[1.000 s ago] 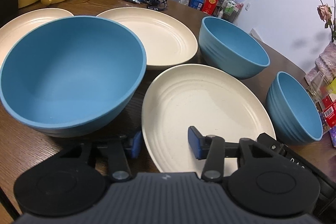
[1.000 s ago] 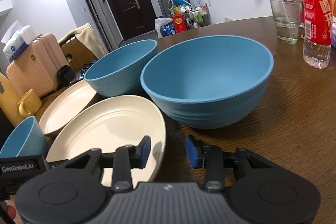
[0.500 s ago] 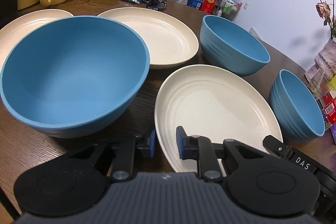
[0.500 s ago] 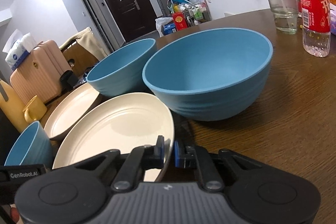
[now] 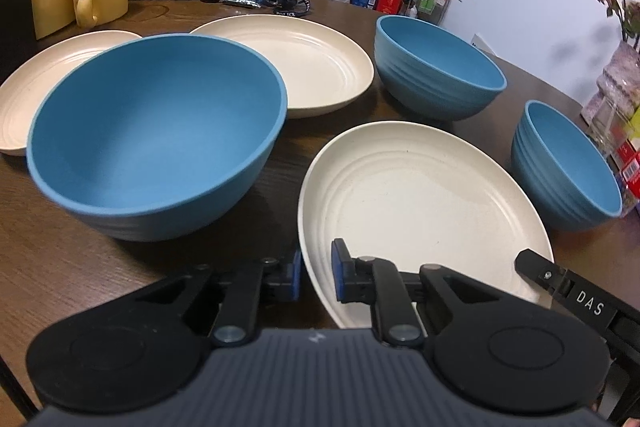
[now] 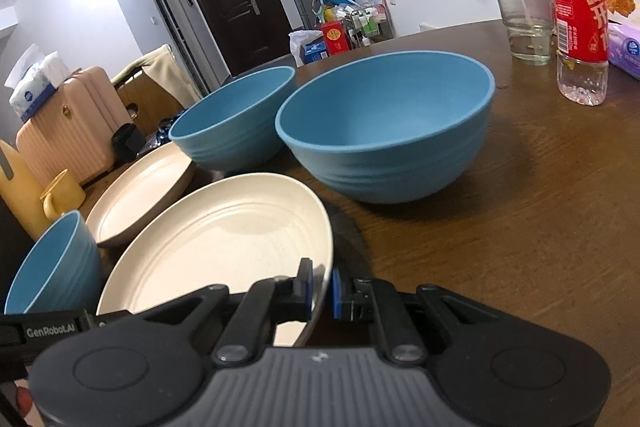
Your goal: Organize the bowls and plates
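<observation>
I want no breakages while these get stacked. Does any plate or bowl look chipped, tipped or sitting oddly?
No chips or spills show. One oddity: the nearest cream plate sits tilted, its near edge raised, because the left gripper and the right gripper both pinch its rim. The other plates and blue bowls rest flat.

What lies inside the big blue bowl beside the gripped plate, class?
The big blue bowl shows only bare blue inside; nothing lies in it. The table beneath it is covered.

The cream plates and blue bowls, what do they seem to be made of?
Cream plate: probably matte plastic or a plant-fibre blend; it has tiny dark specks, a dull sheen and moulded rings. Blue bowl: likely the same; flat matte colour, thin rim and ribbed outside.
</observation>
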Demonstrator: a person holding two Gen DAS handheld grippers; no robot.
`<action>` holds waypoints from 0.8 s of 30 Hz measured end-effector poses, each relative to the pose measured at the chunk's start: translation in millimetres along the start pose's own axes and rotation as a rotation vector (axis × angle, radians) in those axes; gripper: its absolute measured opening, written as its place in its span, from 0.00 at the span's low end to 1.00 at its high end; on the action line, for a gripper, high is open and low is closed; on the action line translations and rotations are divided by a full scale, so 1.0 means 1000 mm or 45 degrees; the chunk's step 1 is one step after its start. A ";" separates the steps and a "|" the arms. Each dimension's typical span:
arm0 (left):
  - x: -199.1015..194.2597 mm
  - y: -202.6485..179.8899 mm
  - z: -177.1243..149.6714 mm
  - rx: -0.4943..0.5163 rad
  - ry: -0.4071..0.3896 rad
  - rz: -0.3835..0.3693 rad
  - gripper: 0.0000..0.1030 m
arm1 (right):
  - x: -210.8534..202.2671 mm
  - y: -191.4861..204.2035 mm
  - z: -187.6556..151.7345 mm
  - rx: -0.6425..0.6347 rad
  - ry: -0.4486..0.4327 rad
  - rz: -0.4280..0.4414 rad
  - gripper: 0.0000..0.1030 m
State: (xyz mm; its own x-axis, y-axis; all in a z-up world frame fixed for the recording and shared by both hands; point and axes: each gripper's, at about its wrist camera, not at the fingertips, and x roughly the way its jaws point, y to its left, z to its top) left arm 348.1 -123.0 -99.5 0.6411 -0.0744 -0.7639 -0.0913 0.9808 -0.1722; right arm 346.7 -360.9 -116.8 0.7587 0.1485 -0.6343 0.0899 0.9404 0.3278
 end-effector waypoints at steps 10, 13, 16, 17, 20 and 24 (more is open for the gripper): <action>-0.018 -0.002 -0.014 0.100 0.018 0.010 0.16 | -0.024 0.000 -0.014 -0.019 0.022 -0.031 0.09; -0.021 -0.002 -0.020 0.124 0.029 0.007 0.16 | -0.030 0.000 -0.018 -0.024 0.025 -0.035 0.09; -0.022 -0.003 -0.024 0.144 0.042 0.002 0.16 | -0.032 -0.001 -0.021 -0.029 0.031 -0.038 0.09; -0.022 -0.003 -0.024 0.155 0.042 0.002 0.16 | -0.032 -0.002 -0.021 -0.031 0.033 -0.034 0.09; -0.022 -0.002 -0.021 0.159 0.051 -0.009 0.17 | -0.032 -0.005 -0.022 -0.040 0.035 -0.019 0.09; -0.016 -0.005 -0.015 0.167 0.043 0.015 0.18 | -0.031 -0.007 -0.021 -0.059 0.034 0.005 0.09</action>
State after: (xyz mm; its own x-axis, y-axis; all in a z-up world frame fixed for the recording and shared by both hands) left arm 327.1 -129.1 -95.5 0.6141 -0.0662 -0.7865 0.0030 0.9967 -0.0816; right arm 308.5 -365.4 -114.2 0.7412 0.1595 -0.6521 0.0571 0.9529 0.2980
